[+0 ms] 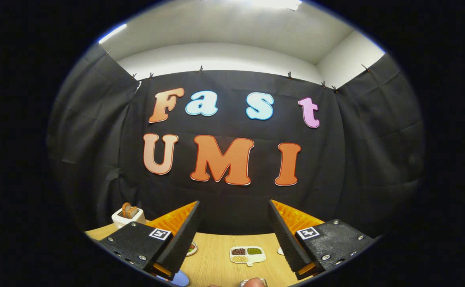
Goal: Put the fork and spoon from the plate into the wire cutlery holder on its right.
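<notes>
My gripper (234, 202) is open and held up above the wooden table (216, 263), with a wide empty gap between its fingers. Down between the fingers lies a strip of tabletop. The edge of a round plate (192, 248) peeks out from behind the left finger (184, 235); what lies on it is hidden. A small shiny object (245, 282) sits at the very near edge between the fingers, too cut off to identify.
A white divided dish (247, 254) with dark, green and pale beans lies on the table beyond the fingers. A white toaster with bread slices (128, 215) stands at the far left. A blue round thing (180, 279) lies by the left finger's base.
</notes>
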